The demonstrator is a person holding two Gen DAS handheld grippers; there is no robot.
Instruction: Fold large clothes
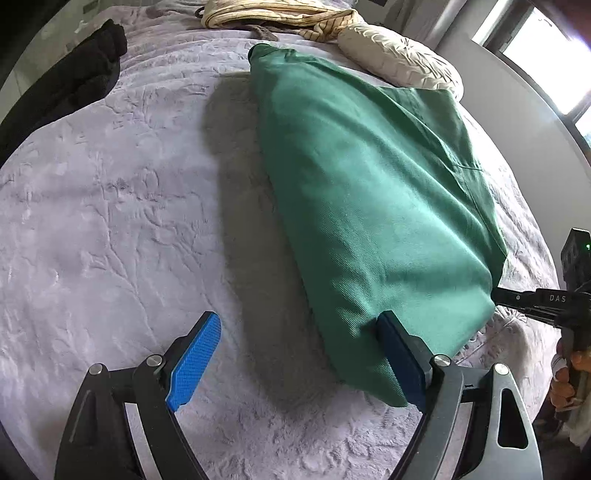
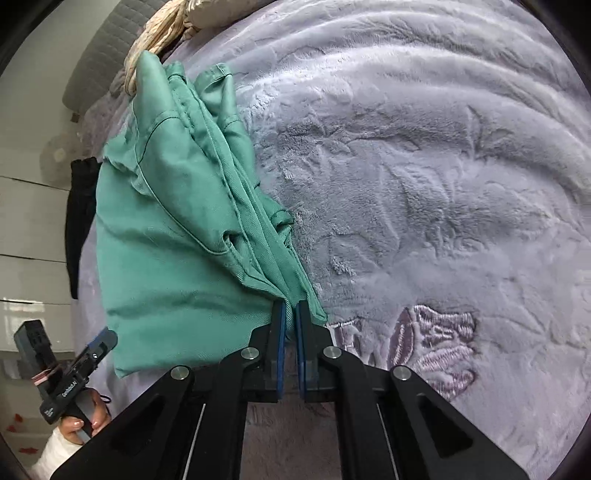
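Item: large green twill garment (image 1: 369, 206), partly folded into a long layered panel, lying on a pale lilac plush bedspread with embossed floral pattern (image 1: 110, 206); near end raised off the bedspread, far end reaching toward the cream quilted pillow (image 1: 399, 62) and striped beige cloth (image 1: 280, 18) at the head. Black garment (image 1: 62, 81) lies well apart at the bed's far left edge. Right gripper (image 2: 291, 317): blue-padded jaws pressed together on the bunched near corner of the green garment, several layered hems caught between them. Left gripper (image 1: 299, 354): jaws spread wide, nothing clamped; right blue pad (image 1: 397, 354) lies against the garment's near left edge, left pad (image 1: 195, 362) over bare bedspread. Step in hand, as judged: securing the second near corner before carrying the fold over. Handling note: slide the open jaws further across the edge so all layers sit between the pads, close fully, then lift both corners level to keep the crease straight.
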